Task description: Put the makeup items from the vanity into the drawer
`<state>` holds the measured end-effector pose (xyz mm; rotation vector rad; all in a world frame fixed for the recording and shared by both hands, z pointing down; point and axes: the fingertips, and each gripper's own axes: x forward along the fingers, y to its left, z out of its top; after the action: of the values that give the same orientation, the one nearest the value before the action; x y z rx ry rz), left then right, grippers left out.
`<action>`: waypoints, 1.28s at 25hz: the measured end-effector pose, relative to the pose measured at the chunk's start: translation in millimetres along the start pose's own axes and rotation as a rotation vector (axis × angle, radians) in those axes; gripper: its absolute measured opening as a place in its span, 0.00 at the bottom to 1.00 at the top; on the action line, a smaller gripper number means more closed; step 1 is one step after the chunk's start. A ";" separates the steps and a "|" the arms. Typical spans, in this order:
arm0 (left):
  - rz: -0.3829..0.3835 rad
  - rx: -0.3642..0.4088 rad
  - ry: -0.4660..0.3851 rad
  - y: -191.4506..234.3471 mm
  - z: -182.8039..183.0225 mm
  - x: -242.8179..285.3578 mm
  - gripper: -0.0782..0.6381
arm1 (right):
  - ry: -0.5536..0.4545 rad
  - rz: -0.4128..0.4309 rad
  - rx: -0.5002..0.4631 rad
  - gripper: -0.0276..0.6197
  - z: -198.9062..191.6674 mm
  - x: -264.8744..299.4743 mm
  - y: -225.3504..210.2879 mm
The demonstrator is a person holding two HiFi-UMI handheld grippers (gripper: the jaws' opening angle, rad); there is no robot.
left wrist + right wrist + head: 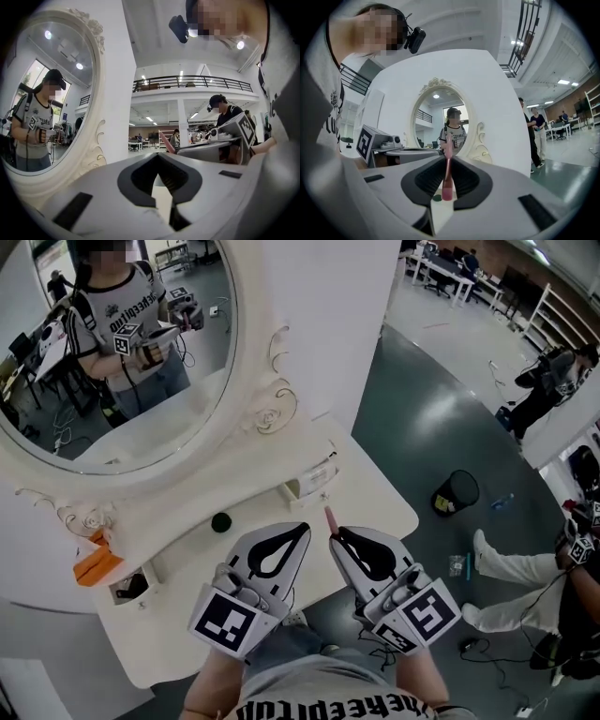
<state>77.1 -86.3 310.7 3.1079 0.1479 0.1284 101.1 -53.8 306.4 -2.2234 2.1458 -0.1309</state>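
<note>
Your right tongs (pixel 335 536) are clamped on a slim pink stick (pixel 329 518). In the right gripper view the pink stick (pixel 447 180) stands upright between the dark pads. Its blunt end sits low in the gap and its thin end rises past the tips toward 12 o'clock. Your left tongs (pixel 303 527) are together at the tips with nothing in them. They lie just beside the right tongs, at their 9 o'clock, with the two sets of tips close but apart.

In the head view both pairs sit over the near edge of the white worktop (pixel 375 507). From the left tongs, a small dark ball (pixel 221 521) rests on the worktop at 9 o'clock, apart from the tips. Farther out, at about 8 o'clock, a small drawer (pixel 131 587) stands open with something dark inside. An orange item (pixel 97 562) lies just beside it. At 12 o'clock from the tips is a second drawer unit (pixel 312 481), and you cannot tell whether it is open. At 10 o'clock, the oval mirror (pixel 192 381) reflects you holding both grippers.
</note>
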 end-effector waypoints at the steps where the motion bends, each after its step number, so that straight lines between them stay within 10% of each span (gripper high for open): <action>1: 0.001 -0.004 -0.002 4.6 -0.6 -1.0 0.13 | 0.002 -0.001 -0.002 0.14 -0.5 4.1 0.4; 14: 0.003 -0.030 -0.017 24.9 -7.4 -7.1 0.13 | 0.032 -0.007 -0.037 0.14 -4.2 23.6 1.8; 32: 0.229 -0.047 -0.008 53.3 -4.6 6.3 0.13 | 0.057 0.175 -0.081 0.14 2.4 57.7 -43.6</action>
<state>87.9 -138.6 317.5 3.0672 -0.2093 0.1213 146.7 -110.0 309.7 -2.0838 2.4044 -0.1028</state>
